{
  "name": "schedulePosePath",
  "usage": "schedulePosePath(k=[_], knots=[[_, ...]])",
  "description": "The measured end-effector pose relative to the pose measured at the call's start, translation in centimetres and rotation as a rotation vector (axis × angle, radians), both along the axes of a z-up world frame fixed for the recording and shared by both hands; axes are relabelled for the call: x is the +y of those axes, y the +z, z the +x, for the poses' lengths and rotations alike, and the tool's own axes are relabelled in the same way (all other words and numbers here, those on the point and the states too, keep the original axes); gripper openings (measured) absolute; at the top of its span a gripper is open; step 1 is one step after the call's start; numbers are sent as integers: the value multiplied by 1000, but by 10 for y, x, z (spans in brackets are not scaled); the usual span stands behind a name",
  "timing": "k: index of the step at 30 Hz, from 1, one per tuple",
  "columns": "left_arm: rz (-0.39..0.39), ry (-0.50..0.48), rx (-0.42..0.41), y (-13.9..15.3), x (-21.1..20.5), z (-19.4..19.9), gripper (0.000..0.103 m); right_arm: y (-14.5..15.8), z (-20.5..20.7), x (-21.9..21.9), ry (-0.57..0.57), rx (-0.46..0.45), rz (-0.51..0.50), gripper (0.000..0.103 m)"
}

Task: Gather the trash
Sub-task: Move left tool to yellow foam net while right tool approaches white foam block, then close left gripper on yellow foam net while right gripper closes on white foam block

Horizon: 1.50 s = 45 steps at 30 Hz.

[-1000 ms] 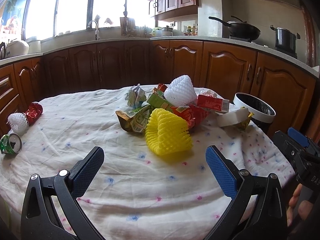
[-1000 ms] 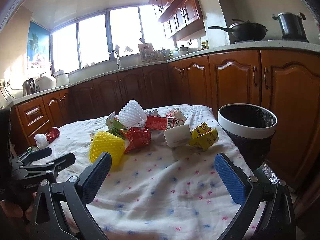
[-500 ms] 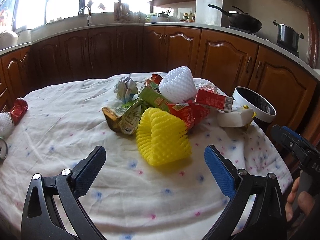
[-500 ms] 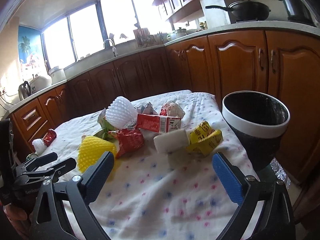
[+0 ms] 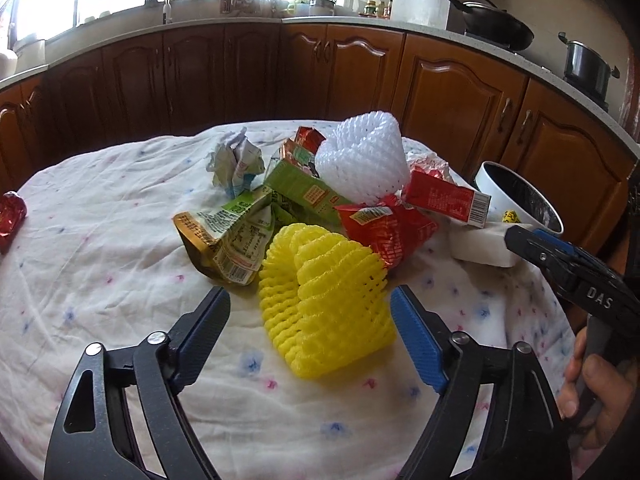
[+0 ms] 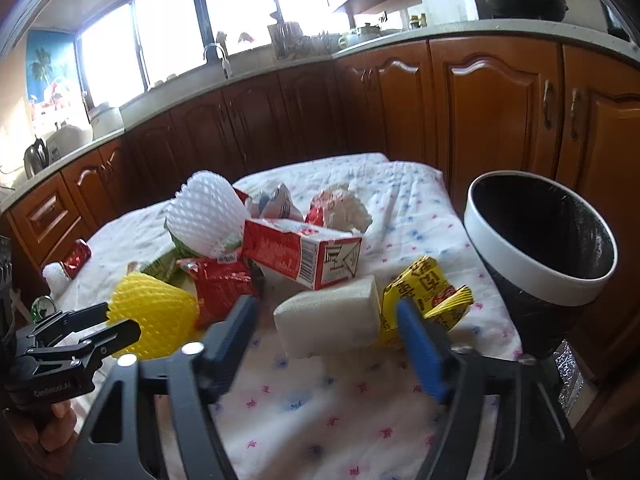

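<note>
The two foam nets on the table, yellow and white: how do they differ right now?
The yellow foam net lies alone on the cloth at the near edge of the pile; the white foam net sits farther back, on top of the cartons. The yellow one lies between the left gripper's open fingers; no gripper is near the white one. Both are ribbed foam mesh sleeves, and neither is in the bin yet.

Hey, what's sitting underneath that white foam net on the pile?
The white foam net rests on a green carton and a red wrapper. Whatever lies deeper beneath it is covered.
</note>
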<state>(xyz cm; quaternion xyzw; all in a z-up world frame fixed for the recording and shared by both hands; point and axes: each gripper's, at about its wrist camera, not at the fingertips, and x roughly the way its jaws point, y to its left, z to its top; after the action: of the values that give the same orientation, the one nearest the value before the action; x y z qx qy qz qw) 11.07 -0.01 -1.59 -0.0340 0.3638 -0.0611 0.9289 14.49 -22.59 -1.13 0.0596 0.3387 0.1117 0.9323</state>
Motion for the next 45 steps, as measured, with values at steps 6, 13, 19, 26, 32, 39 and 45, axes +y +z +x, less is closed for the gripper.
schedulePosePath(k=[6,13,19,26,32,39,45], knots=[[-31,-52,48,-11,-5,6,36,-3,-6,1,12,6,15,50],[-61,-93,23,0,-6,-11,14,17,-35,2,49,-49,83,50],[-93,-145,-41,28,-16,-28,13,31,-59,-8,39,-79,129,50],[-103,-225,-65,43,-44,-25,13,47,-71,-41,-37,-123,141,50],[-103,-300,-72,52,-81,-14,13,54,-74,-80,-123,-143,152,50],[-103,-402,-68,65,-132,8,13,51,-66,-131,-225,-145,163,50],[-74,-470,-68,69,-177,26,13,48,-46,-169,-276,-132,167,50]])
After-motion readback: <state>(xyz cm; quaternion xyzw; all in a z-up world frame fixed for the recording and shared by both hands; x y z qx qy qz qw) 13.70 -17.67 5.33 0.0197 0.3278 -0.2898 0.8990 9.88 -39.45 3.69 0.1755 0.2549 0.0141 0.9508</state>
